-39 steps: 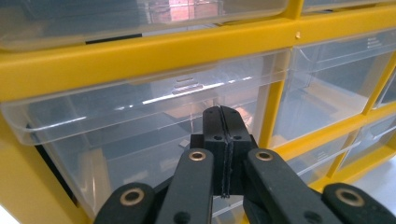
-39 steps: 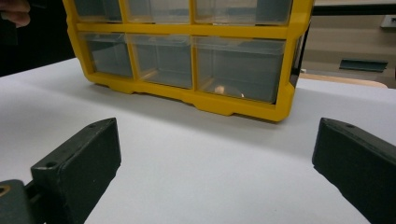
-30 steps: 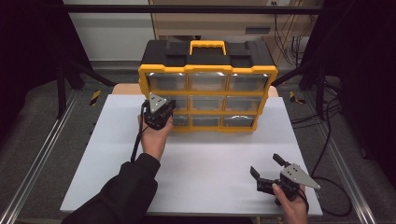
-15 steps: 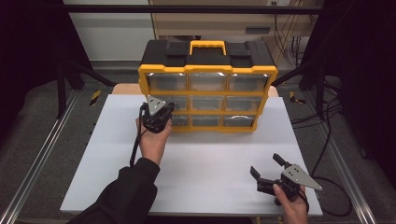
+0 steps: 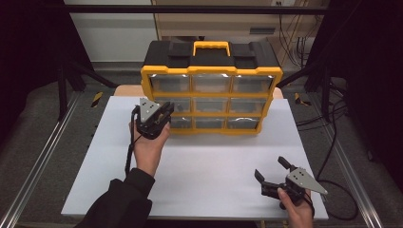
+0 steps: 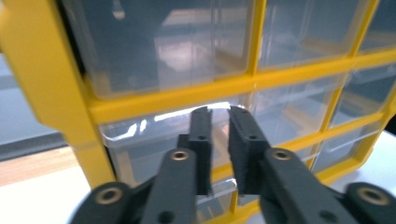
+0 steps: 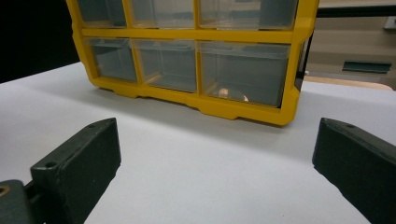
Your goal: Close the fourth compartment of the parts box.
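Drawer (image 6: 154,140) front partly hidden behind left gripper (image 6: 219,116).

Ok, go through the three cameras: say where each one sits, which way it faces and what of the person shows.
High view: above the person's side, looking forward and down on the white table and yellow drawer cabinet; both forearms, left gripper, right gripper.
Left gripper view: on the left gripper, facing the cabinet's left drawers; jaws slightly parted.
Right gripper view: low over the table, right gripper wide open, facing the cabinet.
Shared: the cabinet.
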### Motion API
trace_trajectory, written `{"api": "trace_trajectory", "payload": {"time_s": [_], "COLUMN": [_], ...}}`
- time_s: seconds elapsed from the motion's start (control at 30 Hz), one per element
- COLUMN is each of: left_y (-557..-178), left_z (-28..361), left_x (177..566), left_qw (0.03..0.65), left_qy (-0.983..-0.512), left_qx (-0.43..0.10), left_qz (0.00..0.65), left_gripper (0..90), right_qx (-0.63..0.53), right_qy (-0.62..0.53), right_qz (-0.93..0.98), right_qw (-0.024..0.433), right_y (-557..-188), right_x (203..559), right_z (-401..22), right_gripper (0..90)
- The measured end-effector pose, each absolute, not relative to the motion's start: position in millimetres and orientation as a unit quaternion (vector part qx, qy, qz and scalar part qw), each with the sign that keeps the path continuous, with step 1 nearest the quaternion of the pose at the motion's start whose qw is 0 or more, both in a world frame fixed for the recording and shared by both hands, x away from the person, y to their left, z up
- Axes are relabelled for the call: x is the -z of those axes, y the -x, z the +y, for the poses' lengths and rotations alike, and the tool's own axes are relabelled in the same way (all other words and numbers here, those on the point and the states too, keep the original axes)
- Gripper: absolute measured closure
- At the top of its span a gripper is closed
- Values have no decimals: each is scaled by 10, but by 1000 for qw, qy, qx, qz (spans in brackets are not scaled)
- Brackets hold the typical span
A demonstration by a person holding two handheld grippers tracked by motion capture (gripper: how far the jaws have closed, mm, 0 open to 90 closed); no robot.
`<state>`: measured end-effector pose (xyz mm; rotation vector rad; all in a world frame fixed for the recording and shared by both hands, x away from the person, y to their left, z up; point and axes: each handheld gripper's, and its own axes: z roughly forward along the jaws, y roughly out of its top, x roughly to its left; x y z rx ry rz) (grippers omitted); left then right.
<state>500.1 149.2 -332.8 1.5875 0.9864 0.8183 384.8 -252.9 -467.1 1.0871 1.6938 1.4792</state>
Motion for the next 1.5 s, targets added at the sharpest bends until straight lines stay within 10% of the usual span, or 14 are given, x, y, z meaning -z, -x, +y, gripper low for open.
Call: {"api": "trace_trajectory", "payload": {"time_s": [0.67, 1.5], "left_y": [-4986, -5192], "left_z": [1548, 2144], "left_x": [3017, 2835], "left_qw": [533, 565], "left_qy": [-666, -640], "left_qx": [-356, -349], "left_qz": [382, 388], "left_gripper": [109, 12], "right_qx": [-557, -555], "right_qy": [-411, -412], "right_qz": [649, 648], "right_qw": [317, 318], "right_y": [-3858, -3854], "right_x": [4684, 4689], "right_z": [-2516, -2522], "right_gripper": [15, 15]}}
